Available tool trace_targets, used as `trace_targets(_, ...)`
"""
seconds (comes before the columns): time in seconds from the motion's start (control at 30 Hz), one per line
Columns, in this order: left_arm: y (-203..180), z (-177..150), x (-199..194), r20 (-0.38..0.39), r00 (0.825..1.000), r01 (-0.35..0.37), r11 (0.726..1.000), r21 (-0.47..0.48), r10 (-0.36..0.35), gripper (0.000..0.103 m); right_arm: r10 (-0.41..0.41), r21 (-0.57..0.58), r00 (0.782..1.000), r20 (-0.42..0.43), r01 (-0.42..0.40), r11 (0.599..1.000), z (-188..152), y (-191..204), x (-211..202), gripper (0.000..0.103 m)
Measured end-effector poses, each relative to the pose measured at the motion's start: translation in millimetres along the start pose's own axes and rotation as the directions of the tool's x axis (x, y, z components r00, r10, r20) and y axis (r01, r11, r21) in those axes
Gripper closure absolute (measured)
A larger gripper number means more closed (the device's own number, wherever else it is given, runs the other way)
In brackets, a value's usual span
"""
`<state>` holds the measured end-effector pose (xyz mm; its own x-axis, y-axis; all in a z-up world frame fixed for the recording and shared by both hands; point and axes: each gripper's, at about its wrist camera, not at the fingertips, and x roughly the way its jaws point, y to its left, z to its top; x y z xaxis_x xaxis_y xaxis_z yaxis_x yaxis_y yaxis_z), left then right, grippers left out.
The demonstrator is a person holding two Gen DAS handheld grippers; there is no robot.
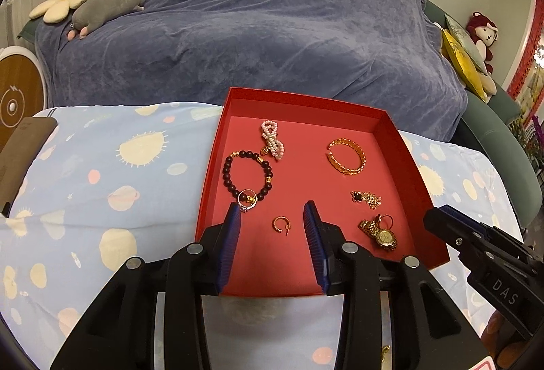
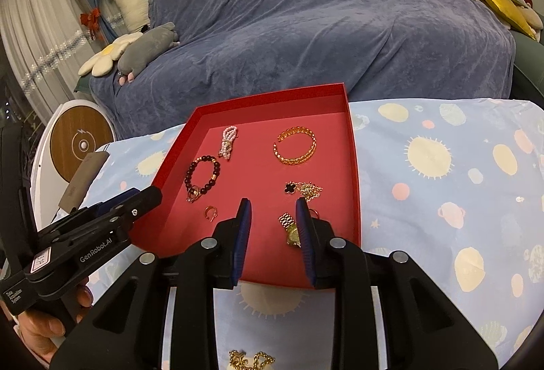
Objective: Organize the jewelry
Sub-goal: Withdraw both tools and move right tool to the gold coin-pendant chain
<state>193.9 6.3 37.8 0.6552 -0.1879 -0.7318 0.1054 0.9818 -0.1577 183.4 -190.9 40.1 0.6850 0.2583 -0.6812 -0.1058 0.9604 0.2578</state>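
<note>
Jaws of both grippers stand parted and grasp nothing. Seen from the left wrist, the left gripper (image 1: 273, 212) hangs over the near part of the red tray (image 1: 217, 145), and the small gold hoop earring (image 1: 281, 225) lies on the tray floor between its 2 blue pads, clear of both. Just off the left pad's tip sits a silver ring (image 1: 246, 199), overlapping the dark bead bracelet (image 1: 247, 173). Farther up the frame lie the pearl bow clip (image 1: 272, 139) and, right of centre, the gold chain-link bangle (image 1: 346, 156). At right, the clover pendant chain (image 1: 366, 198) and the gold watch (image 1: 381, 234) lie near the right gripper (image 1: 442, 217), which comes in from the frame's right edge.

From the right wrist, the right gripper (image 2: 273, 205) hovers over the tray's near right part, with its right pad hiding part of the watch (image 2: 291, 229), whose band runs diagonally from upper left to lower right.

One gold chain (image 2: 250, 360) lies outside the tray, on the planet-print cloth (image 2: 442, 166) at the bottom centre of this frame, beneath the right gripper's body. By my reading it is the piece left to bring in: it lies behind the right jaws, so that hand, the nearer one, would need to draw back and tip down.
</note>
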Motion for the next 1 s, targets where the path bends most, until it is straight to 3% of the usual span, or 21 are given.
trace_targets(0.5,7.4,-40.7,-37.9,-0.004,1.000,-0.027,1.000,0.010,0.027,0.067,0.043,-0.063,0.998,-0.048,-0.046,0.997,-57.2,5.7,-42.6,0.076)
trace_targets(1.0,23.5,-104.4,-65.3,-0.055,0.998,-0.032,0.999,-0.008,0.031,0.067,0.047,-0.131,0.981,-0.188,-0.072,0.989,-126.0,24.9,-28.1,0.076)
